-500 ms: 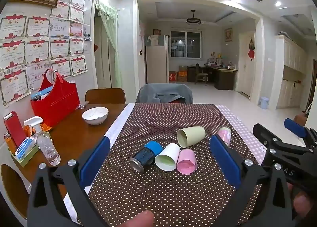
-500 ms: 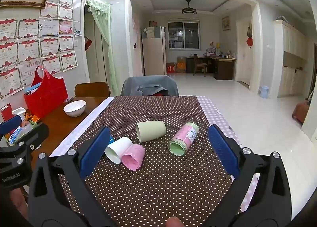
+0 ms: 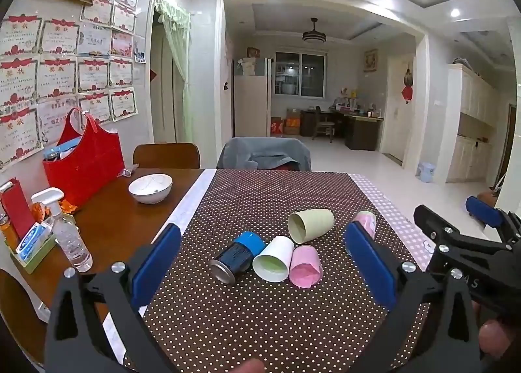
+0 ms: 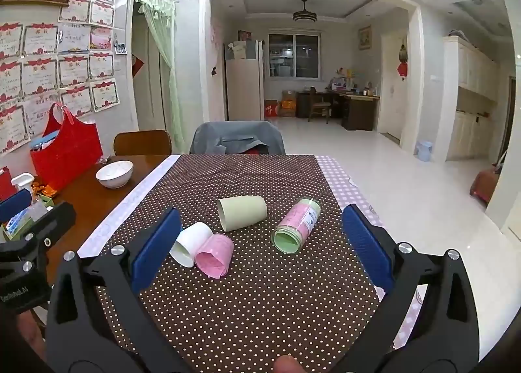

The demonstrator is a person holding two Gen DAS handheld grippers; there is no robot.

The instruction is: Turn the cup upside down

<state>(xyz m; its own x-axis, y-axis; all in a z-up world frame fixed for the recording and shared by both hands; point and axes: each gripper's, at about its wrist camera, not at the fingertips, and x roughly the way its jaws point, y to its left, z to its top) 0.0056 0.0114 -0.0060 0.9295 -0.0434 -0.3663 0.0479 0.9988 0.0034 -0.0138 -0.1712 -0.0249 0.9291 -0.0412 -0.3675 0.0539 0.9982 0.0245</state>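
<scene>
Three cups lie on their sides on the dotted brown cloth point(image 3: 260, 324): a white cup point(image 3: 274, 260) point(image 4: 190, 242), a pink cup point(image 3: 305, 266) point(image 4: 215, 255) touching it, and a pale green cup point(image 3: 311, 224) point(image 4: 242, 211) behind them. My left gripper point(image 3: 262, 265) is open and empty, hovering in front of the cups. My right gripper point(image 4: 255, 247) is open and empty, also short of the cups. The right gripper also shows at the right edge of the left wrist view point(image 3: 462, 236).
A blue-capped can point(image 3: 237, 255) lies left of the white cup. A pink bottle with green lid point(image 4: 296, 224) lies at the right. A white bowl point(image 3: 150, 188), red bag point(image 3: 84, 161), spray bottle point(image 3: 66, 236) and box stand on the wooden table's left side. Chairs stand at the far end.
Both grippers have shifted only slightly; the cups lie as before.
</scene>
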